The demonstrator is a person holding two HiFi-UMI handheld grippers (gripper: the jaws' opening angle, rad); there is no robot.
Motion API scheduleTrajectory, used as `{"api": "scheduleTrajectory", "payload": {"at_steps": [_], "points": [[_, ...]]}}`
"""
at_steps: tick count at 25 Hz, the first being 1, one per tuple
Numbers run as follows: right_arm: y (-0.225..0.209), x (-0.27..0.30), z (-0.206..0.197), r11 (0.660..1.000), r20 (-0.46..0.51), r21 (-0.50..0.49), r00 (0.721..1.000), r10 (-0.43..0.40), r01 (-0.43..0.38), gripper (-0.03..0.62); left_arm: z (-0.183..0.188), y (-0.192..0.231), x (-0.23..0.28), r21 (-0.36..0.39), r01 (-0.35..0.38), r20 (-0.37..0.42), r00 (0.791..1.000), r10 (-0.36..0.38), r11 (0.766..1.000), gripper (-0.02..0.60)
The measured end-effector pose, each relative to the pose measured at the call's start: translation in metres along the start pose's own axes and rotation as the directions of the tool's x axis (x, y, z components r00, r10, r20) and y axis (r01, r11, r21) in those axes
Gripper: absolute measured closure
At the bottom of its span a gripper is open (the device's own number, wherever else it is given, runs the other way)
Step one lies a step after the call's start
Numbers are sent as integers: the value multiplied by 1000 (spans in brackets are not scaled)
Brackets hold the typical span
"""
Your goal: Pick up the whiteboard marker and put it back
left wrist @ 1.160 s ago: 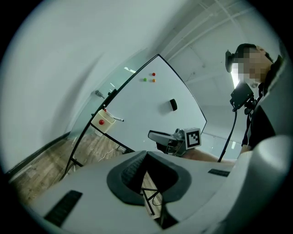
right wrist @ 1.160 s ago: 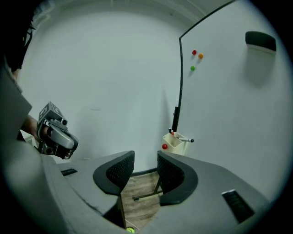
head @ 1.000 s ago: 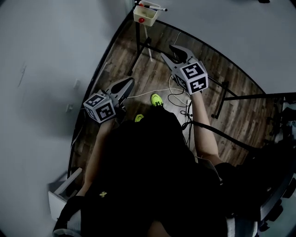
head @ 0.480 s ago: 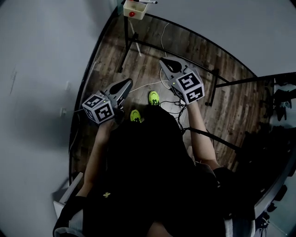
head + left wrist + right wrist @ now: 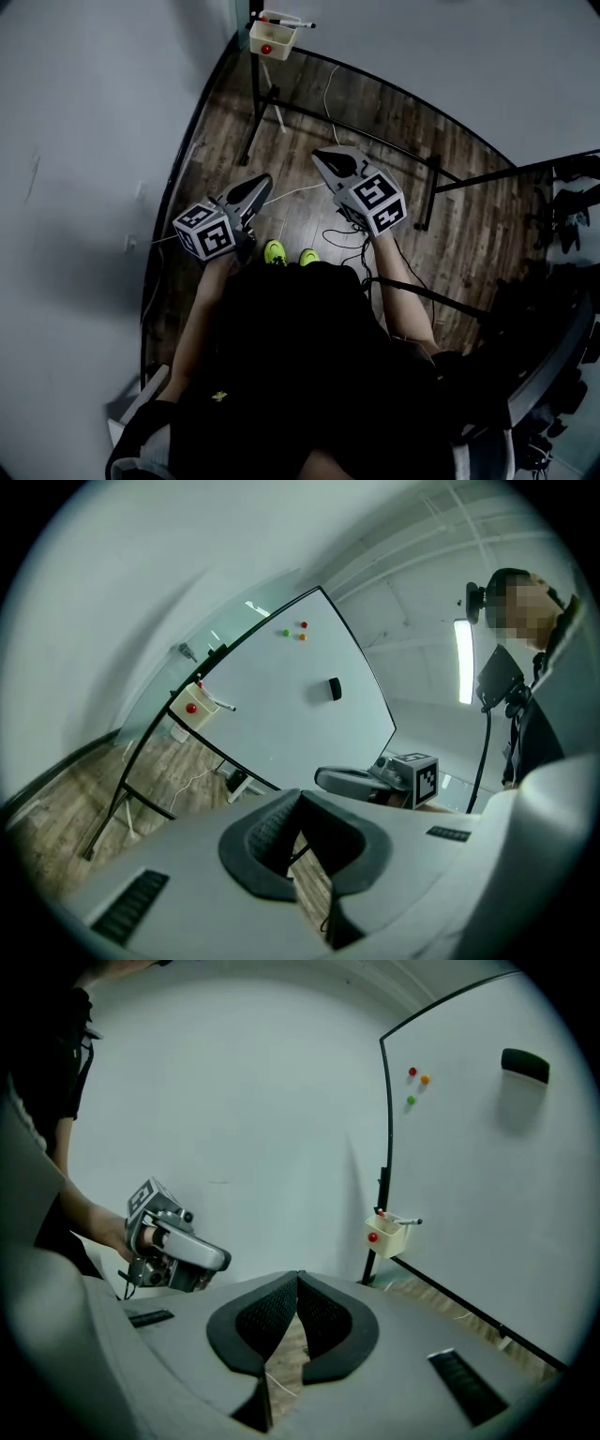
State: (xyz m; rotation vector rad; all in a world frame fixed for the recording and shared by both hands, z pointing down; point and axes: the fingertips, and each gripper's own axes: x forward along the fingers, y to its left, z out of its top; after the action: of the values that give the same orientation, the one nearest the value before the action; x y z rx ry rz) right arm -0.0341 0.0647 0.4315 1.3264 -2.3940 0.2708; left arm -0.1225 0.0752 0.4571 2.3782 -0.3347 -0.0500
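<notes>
The whiteboard marker (image 5: 289, 22) lies across the top of a small cream holder (image 5: 268, 39) with a red dot, fixed at the whiteboard's lower corner. The right gripper view shows the marker (image 5: 406, 1222) on the holder (image 5: 385, 1237) well ahead of the jaws. From the left gripper view both are small and distant, marker (image 5: 222, 705) above holder (image 5: 195, 711). My right gripper (image 5: 320, 156) hangs over the wood floor, far short of the holder, shut with nothing between its pads. Beside it, my left gripper (image 5: 266, 179) is shut and empty too.
The whiteboard (image 5: 487, 1185) stands on a black frame (image 5: 255, 103) whose legs spread over the wood floor. An eraser (image 5: 525, 1065) and coloured magnets (image 5: 417, 1079) stick to the board. Cables (image 5: 352, 234) lie on the floor by my feet. A grey wall (image 5: 84, 141) runs along the left.
The right gripper's jaws, apart a second ago, have closed on nothing. That gripper has drawn back and down, away from the holder. The left gripper has hardly moved.
</notes>
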Motion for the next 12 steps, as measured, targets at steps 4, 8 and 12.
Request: {"api": "scheduleTrajectory", "payload": {"at_steps": [4, 8, 12], "points": [[13, -2, -2, 999, -3, 0, 999, 32, -32, 586, -1, -9, 2, 2, 17, -12, 1000, -17, 1000, 563], [24, -4, -5, 999, -2, 9, 999, 50, -50, 586, -1, -11, -1, 14, 18, -17, 1000, -18, 1000, 563], [31, -5, -5, 998, 0, 8, 998, 68, -68, 586, -3, -12, -4, 29, 20, -19, 1000, -20, 999, 563]]}}
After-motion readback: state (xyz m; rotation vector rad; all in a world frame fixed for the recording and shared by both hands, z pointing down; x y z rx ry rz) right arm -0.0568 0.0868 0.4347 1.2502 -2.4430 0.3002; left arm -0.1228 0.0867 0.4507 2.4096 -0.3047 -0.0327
